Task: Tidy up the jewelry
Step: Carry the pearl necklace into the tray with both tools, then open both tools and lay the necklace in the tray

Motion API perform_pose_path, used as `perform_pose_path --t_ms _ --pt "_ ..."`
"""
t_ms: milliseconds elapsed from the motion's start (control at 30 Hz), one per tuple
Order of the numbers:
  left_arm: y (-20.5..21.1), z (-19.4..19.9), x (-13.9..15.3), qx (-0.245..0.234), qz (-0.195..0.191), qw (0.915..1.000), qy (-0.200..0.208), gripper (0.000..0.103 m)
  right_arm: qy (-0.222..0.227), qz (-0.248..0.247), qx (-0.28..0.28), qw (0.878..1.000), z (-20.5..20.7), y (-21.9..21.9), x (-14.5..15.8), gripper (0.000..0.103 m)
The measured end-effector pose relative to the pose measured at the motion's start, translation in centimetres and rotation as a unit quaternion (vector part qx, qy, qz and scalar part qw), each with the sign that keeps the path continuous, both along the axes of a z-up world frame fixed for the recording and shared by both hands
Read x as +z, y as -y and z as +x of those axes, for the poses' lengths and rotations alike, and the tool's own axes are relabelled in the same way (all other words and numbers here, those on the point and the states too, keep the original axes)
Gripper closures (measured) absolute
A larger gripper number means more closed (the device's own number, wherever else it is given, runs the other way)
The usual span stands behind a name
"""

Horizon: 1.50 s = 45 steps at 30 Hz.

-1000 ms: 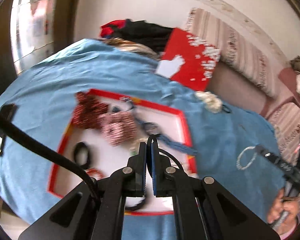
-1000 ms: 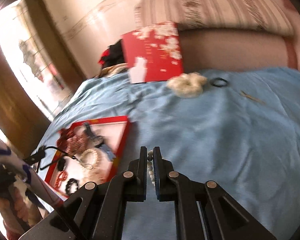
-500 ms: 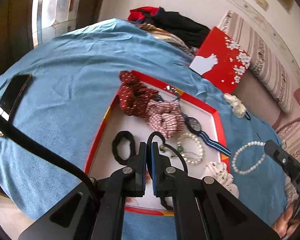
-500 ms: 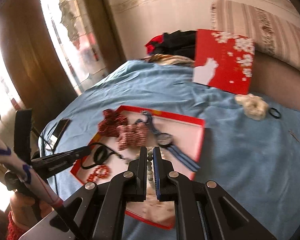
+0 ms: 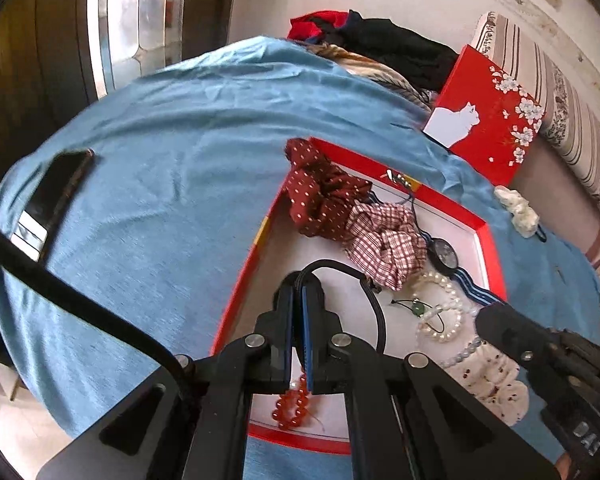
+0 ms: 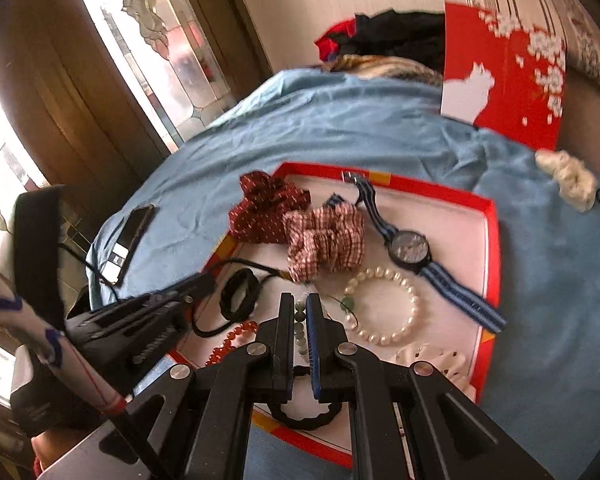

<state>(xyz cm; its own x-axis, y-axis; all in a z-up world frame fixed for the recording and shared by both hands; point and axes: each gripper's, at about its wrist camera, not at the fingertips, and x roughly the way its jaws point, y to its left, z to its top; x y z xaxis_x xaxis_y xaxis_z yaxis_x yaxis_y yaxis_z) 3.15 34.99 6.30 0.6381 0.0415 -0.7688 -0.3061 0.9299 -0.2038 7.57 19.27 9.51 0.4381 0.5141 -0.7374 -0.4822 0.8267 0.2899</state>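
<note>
**Both claws over the red tray**

The right claw is nearly closed on a pale bead bracelet, whose beads show in the narrow gap between its fingers, low over the tray. Just beside it to the right lies the pearl bracelet, with a small green pendant inside its ring.

The left claw is pressed shut on a thin black cord, which loops out from its tip and curves down on the right. Below its fingers lies a red bead bracelet, near the tray's front edge. In the right view a black hair tie lies left of the claw.

Further in, a checked scrunchie touches a dotted dark-red scrunchie that hangs over the tray's left rim. A watch with a striped strap lies diagonally to their right.

The tray sits on a blue cover. A phone lies on it, well to the left. Beyond the tray a red lid with a white cat stands tilted, and a cream scrunchie lies to the far right.
</note>
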Motion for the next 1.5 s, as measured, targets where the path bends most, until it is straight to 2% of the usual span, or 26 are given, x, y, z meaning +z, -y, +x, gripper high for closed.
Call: perform_pose_path --t_ms 167,533,833,967,1067,1200,1233,1400,1500 --pt "-0.1 -0.1 0.2 0.003 0.009 0.9999 0.003 0.099 -0.023 -0.021 -0.022 0.999 1.3 0.6 -2.0 0.096" --pt "0.4 -0.1 0.6 -0.001 0.020 0.9997 0.010 0.099 -0.034 -0.061 -0.037 0.997 2.2 1.2 -4.1 0.096" --pt "1.0 -0.2 1.2 0.000 0.034 0.9990 0.029 0.099 -0.016 -0.102 -0.020 0.994 1.7 -0.4 -5.3 0.096" --pt "1.4 -0.5 1.9 0.000 0.046 0.9978 0.049 0.099 -0.018 -0.097 -0.026 0.995 2.0 0.0 -5.3 0.095" --pt "1.8 -0.6 2.4 -0.003 0.056 0.9966 0.060 0.099 -0.021 -0.090 -0.034 0.995 2.1 0.6 -5.2 0.091" --pt "2.5 -0.7 2.7 -0.007 0.069 0.9954 0.067 0.099 -0.029 -0.073 -0.046 0.996 2.3 1.4 -4.9 0.071" --pt "2.5 -0.6 2.7 -0.007 0.070 0.9952 0.067 0.099 -0.032 -0.065 -0.051 0.996 2.3 1.8 -4.8 0.068" --pt "2.5 -0.5 2.6 -0.006 0.069 0.9954 0.065 0.098 -0.040 -0.040 -0.060 0.997 2.3 2.8 -4.0 0.064" --pt "2.4 -0.5 2.5 -0.002 0.067 0.9957 0.064 0.092 -0.036 -0.036 -0.061 0.997 2.0 3.2 -3.6 0.062"
